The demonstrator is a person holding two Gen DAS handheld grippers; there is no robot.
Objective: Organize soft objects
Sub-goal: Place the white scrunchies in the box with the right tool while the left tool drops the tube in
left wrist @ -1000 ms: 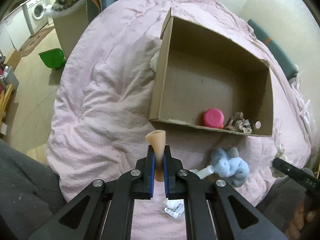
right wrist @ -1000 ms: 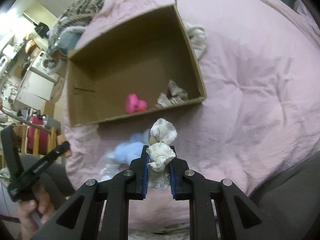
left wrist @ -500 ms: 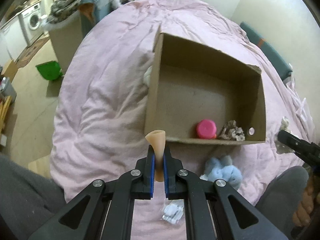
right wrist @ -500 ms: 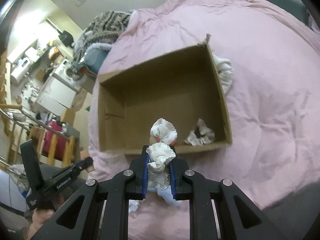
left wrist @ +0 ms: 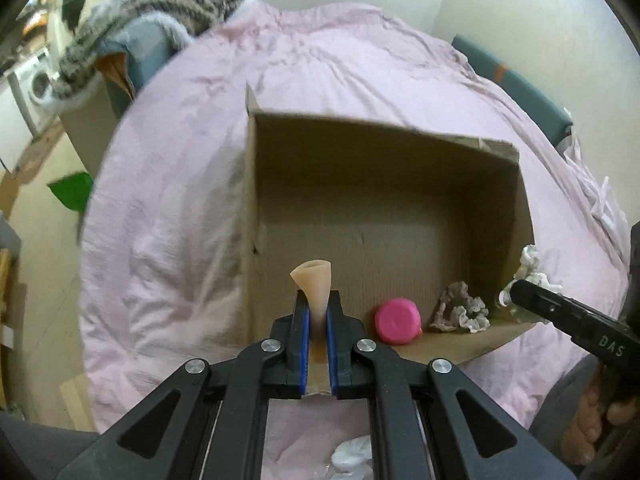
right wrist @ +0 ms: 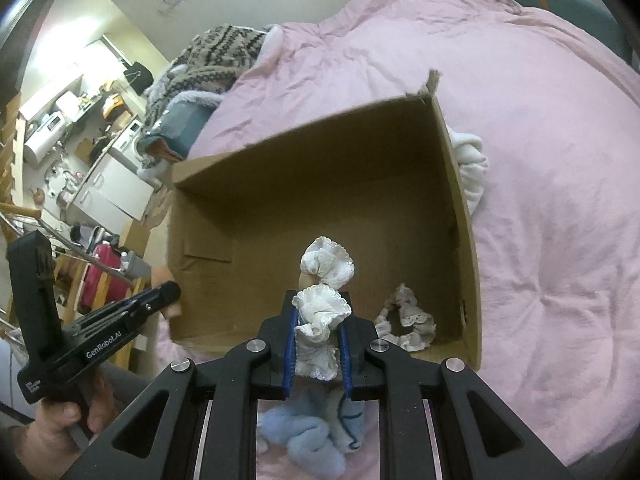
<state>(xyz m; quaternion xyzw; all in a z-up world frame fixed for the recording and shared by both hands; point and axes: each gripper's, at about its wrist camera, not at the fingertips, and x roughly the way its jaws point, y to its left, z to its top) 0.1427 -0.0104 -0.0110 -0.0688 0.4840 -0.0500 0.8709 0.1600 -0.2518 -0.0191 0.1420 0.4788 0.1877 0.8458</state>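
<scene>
Both tools have come forward and now hang over the near edge of the cardboard box (left wrist: 384, 184) on the pink bed (left wrist: 168, 208). Left tool (left wrist: 316, 316) is clamped on a tan rubbery cone (left wrist: 313, 286), soft and light, pinched at its thin stem. Right tool (right wrist: 318, 326) is clamped on a white frilly cloth (right wrist: 322, 312), floppy, held in its bunched middle. Inside the box lie a pink ball (left wrist: 397, 321) and a lacy scrunchie (right wrist: 406, 320). A fluffy blue toy (right wrist: 316, 436) waits on the bed.
</scene>
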